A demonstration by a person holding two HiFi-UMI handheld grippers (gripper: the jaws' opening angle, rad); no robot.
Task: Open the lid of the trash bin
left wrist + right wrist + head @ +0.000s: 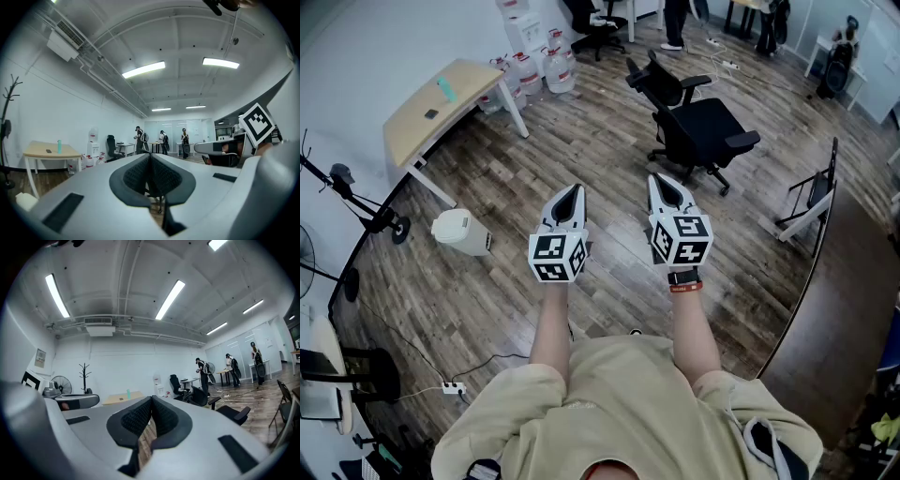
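The trash bin (459, 232) is a small white bin with a rounded lid, lid down, standing on the wood floor to the left in the head view. A pale corner of it (26, 200) shows low at the left of the left gripper view. My left gripper (570, 193) (150, 157) is held out level, well to the right of the bin, with its jaws closed together and nothing between them. Beside it, my right gripper (662, 182) (152, 399) is shut and empty too. Neither touches the bin.
A light wooden desk (441, 103) stands behind the bin, with water bottles (534, 70) past it. A black office chair (698, 131) is ahead on the right. A stand (356, 202) and a power strip (450, 386) lie left. A dark table (844, 309) curves along the right.
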